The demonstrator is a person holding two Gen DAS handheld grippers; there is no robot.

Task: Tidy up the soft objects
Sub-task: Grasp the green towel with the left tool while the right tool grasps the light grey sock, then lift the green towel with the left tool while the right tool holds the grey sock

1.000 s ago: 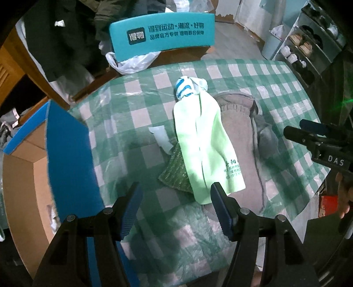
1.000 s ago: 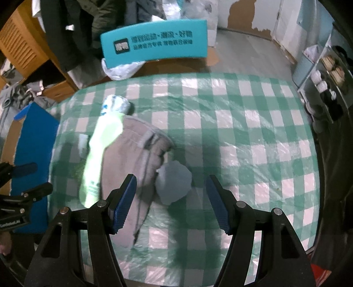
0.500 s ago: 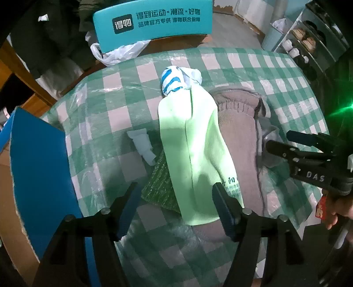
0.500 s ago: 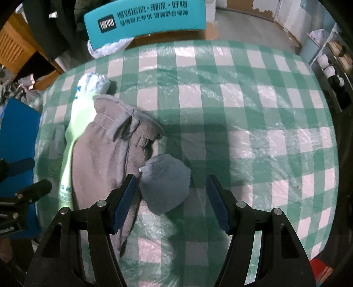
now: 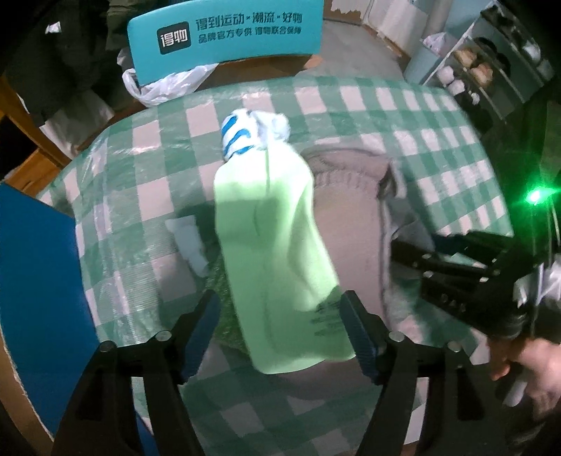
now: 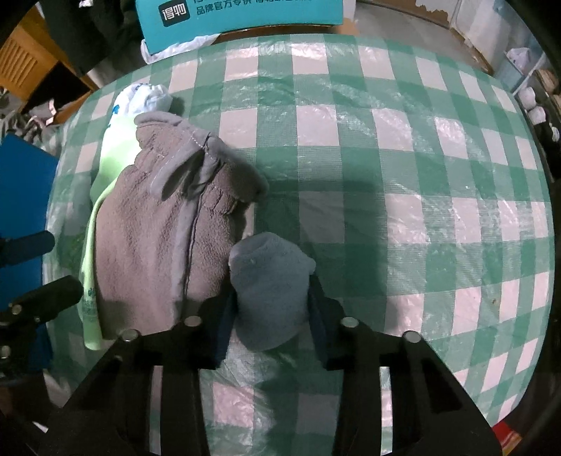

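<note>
Where right gripper [image 6: 270, 312] fingers close round blue-grey sock [image 6: 271, 284] on desk [image 6: 403, 158], hold looks mid-body: light, squashy, likely to bunch. Left gripper [image 5: 280, 315] spread wide, empty, over green cloth [image 5: 273, 245] beside brown fleece [image 6: 157, 238].

I see a green-and-white checked tablecloth [image 6: 403, 158]; a pale green cloth [image 5: 273, 245]; a brown-grey fleece glove [image 6: 150, 238]; a blue-grey sock [image 6: 270, 291]; a white sock with blue stripes [image 5: 245, 136]; a teal sign [image 5: 224, 31].
</note>
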